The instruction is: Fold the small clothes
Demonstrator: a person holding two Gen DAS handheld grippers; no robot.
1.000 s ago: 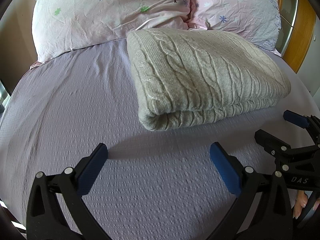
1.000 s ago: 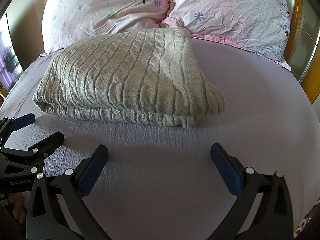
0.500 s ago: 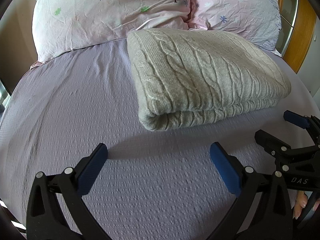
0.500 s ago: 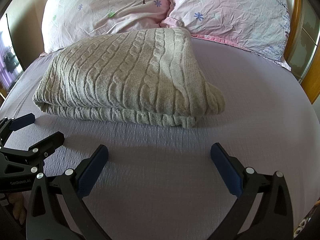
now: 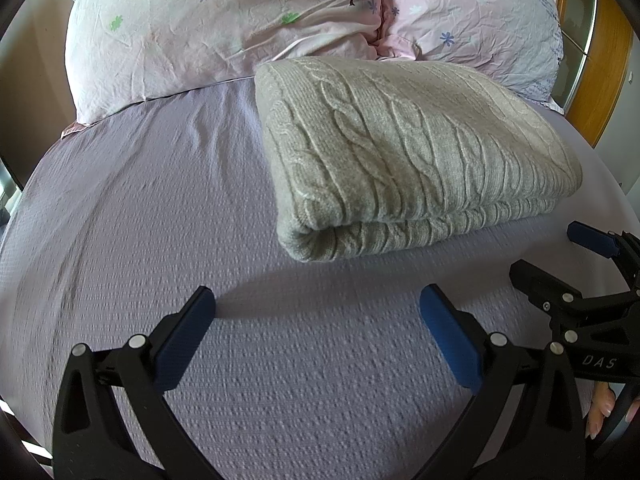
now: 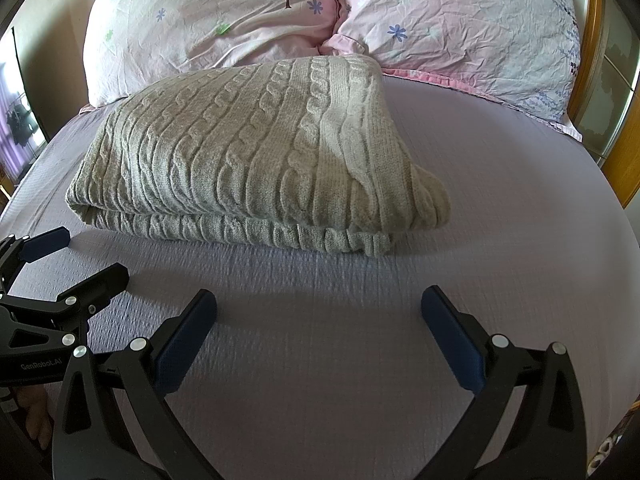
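Note:
A grey cable-knit sweater lies folded in a thick rectangle on the lilac bed sheet; it also shows in the right wrist view. My left gripper is open and empty, a short way in front of the sweater's near left corner. My right gripper is open and empty, in front of the sweater's near right edge. Each gripper shows in the other's view: the right gripper at the right edge, the left gripper at the left edge, both open.
Two pink flowered pillows lie against the head of the bed behind the sweater. A wooden bed frame stands at the right. The sheet stretches to the right of the sweater.

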